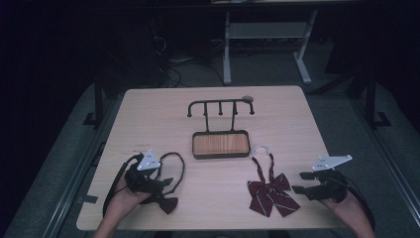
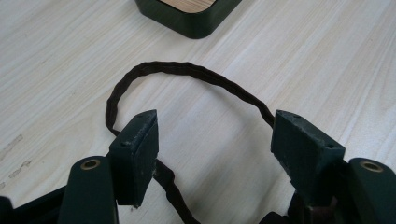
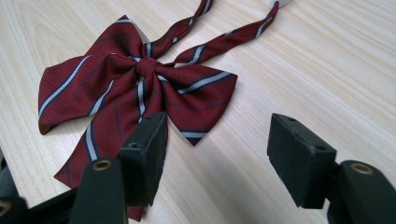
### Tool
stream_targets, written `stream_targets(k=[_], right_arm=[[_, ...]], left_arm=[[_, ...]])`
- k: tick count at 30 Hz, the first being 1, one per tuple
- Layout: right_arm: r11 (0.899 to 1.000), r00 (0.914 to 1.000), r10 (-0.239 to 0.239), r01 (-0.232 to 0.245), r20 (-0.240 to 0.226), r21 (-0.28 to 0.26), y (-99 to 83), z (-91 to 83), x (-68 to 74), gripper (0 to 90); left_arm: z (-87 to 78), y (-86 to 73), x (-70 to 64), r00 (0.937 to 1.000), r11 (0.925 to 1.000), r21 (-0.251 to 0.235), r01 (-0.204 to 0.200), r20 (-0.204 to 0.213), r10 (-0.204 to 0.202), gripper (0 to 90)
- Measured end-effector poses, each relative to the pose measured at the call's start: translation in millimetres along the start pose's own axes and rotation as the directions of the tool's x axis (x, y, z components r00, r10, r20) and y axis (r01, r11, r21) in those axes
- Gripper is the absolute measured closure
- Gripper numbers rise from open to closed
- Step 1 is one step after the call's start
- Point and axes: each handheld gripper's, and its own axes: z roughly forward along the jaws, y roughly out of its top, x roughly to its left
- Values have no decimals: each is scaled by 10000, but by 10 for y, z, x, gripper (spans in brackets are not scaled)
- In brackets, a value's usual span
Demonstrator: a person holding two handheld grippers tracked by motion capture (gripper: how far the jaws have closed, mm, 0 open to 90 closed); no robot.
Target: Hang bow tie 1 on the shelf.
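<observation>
While both tongs are gaping wide, the left tongs are straddling a crinkled dark cord; the right tongs are hovering beside a striped maroon fabric bow on the pale wood-grain bench.

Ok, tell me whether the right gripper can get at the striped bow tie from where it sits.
Probably yes: the right gripper is open, just right of the striped bow tie, with bare table between them.

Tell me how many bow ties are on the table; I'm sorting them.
2: a dark bow tie by the left tool, and a striped maroon bow tie left of the right tool.
</observation>
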Motion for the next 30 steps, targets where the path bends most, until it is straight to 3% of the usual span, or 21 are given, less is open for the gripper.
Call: stream_targets(k=[13,17,20,30], right_arm=[[9973,9976,-641,650,-262,332,281,1,16,424],[9976,9983,-483,498,-326,475,346,20,14,453],[9942,9972,-704,723,-263,800,472,53,27,466],[9868,9932,-1137,1159,-262,1131,765,113,36,498]], left_arm=[[-25,-11,18,9996,10000,-31,67,-264,-68,315],[-28,-13,19,9995,10000,-28,45,-297,-46,315],[-40,-16,29,9994,9999,-88,70,-325,-73,315],[-62,-14,33,9993,9998,-177,64,-362,-71,313]])
